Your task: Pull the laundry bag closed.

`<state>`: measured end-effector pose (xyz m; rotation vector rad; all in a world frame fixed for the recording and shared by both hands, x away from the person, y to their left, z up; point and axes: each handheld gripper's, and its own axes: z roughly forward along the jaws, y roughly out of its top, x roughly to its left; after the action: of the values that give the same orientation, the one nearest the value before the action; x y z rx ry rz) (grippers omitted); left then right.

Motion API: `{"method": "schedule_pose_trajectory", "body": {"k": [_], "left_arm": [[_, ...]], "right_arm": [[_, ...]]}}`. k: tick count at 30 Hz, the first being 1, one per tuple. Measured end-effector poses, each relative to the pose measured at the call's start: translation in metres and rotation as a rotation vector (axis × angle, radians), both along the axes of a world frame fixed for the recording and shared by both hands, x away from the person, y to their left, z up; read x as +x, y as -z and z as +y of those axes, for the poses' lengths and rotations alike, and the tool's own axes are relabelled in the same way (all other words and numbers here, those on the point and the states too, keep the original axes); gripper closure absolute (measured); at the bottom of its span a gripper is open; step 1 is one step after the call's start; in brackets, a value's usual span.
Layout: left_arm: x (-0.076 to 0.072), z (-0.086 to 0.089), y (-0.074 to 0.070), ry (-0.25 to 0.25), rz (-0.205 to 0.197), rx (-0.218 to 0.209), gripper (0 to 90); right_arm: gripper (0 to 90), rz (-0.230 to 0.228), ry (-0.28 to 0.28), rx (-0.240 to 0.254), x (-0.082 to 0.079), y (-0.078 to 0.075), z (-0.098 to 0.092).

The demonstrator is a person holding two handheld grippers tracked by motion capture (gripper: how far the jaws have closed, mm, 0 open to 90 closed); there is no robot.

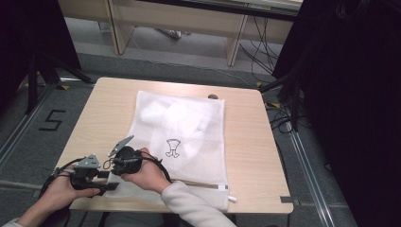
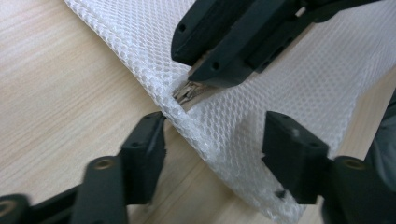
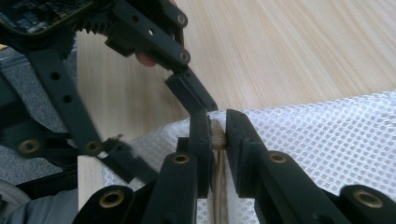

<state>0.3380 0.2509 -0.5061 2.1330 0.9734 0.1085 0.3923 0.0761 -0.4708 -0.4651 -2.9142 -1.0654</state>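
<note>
White mesh bag (image 1: 189, 137) on table (image 1: 250, 156), black figure print, no readable text; white contents inside. Right gripper (image 3: 217, 130) clamped on zipper pull (image 3: 216, 133). Left gripper (image 2: 212, 140) jaws apart around bag corner.

Right gripper (image 3: 218, 133) with its two black jaws nearly closed on the beige zipper (image 3: 217, 135) at the edge of a white mesh bag (image 3: 327, 140). The left gripper (image 3: 154, 135) stands just beyond, jaws spread, one tip touching the bag's corner. Wooden table (image 3: 289, 51) lies behind.
</note>
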Motion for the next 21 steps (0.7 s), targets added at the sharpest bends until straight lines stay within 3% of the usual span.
{"method": "schedule_pose_trajectory", "body": {"k": [2, 4, 5, 7, 12, 13, 16, 21], "left_arm": [[0.002, -0.001, 0.001, 0.015, 0.006, -0.019, 48.3], [0.003, -0.002, 0.001, 0.018, 0.016, -0.003, 51.1], [0.002, -0.005, 0.002, -0.008, 0.028, -0.026, 52.7], [0.003, -0.004, 0.002, 0.008, 0.022, -0.013, 55.9], [0.003, -0.007, 0.002, 0.01, 0.038, -0.016, 67.8], [0.004, -0.006, 0.001, 0.031, 0.036, -0.008, 69.8], [0.003, -0.007, 0.001, -0.001, 0.041, -0.016, 76.4], [0.003, -0.006, -0.003, 0.008, 0.037, -0.015, 84.4]], "right_arm": [[81.6, 0.007, -0.001, 0.013, 0.0, -0.004, -0.003], [81.6, -0.005, -0.012, 0.012, 0.001, -0.006, -0.005], [81.6, 0.001, -0.009, 0.015, 0.0, -0.007, -0.005], [81.6, -0.03, -0.031, 0.016, 0.001, -0.008, -0.007], [81.6, -0.008, -0.003, 0.004, -0.001, -0.011, -0.01], [81.6, -0.005, -0.017, 0.014, -0.001, -0.012, -0.011], [81.6, -0.015, -0.011, -0.009, -0.002, -0.012, -0.013], [81.7, -0.002, -0.032, -0.014, -0.004, -0.011, -0.018]]}}
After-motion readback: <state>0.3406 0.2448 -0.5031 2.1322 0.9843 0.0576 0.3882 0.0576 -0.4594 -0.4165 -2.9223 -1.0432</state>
